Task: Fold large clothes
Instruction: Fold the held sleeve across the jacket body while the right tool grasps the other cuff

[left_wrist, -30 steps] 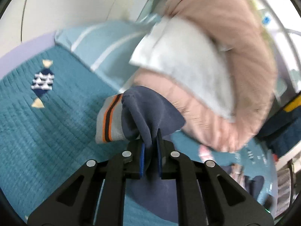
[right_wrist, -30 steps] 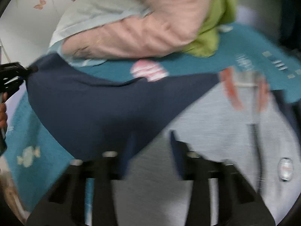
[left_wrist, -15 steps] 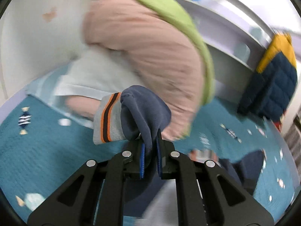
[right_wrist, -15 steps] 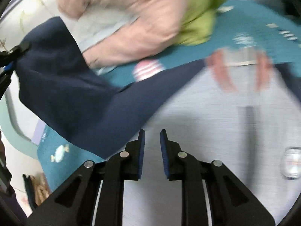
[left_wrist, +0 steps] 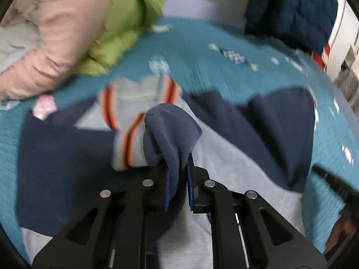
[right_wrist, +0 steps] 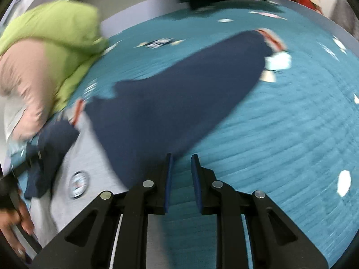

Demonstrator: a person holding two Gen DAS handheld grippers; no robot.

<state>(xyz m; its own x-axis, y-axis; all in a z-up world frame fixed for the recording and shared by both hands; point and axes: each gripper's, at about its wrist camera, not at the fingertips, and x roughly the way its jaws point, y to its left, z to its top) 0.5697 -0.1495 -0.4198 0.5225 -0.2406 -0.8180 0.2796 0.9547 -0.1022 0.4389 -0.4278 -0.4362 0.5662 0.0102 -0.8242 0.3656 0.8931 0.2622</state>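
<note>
A grey sweatshirt [left_wrist: 233, 170] with navy sleeves lies on the teal bedspread [left_wrist: 202, 56]. My left gripper [left_wrist: 178, 170] is shut on the navy left sleeve [left_wrist: 172, 134] near its grey cuff with orange stripes [left_wrist: 128, 148], held above the grey body. The collar [left_wrist: 139, 98] shows beyond it. In the right wrist view the other navy sleeve [right_wrist: 179, 89] stretches out over the bedspread [right_wrist: 280, 123]. My right gripper [right_wrist: 181, 168] is open with a narrow gap and empty, just past that sleeve's edge. A round badge [right_wrist: 78, 183] marks the grey body.
A pile of pink and green bedding [left_wrist: 74, 29] lies at the back left, also in the right wrist view [right_wrist: 44, 51]. A dark blue quilted jacket [left_wrist: 291, 11] sits at the back right. A hand [right_wrist: 13, 222] shows at the left edge.
My left gripper has carried the sleeve cuff rightwards over the grey body. My right gripper has swung right, off the grey body to the far sleeve's edge.
</note>
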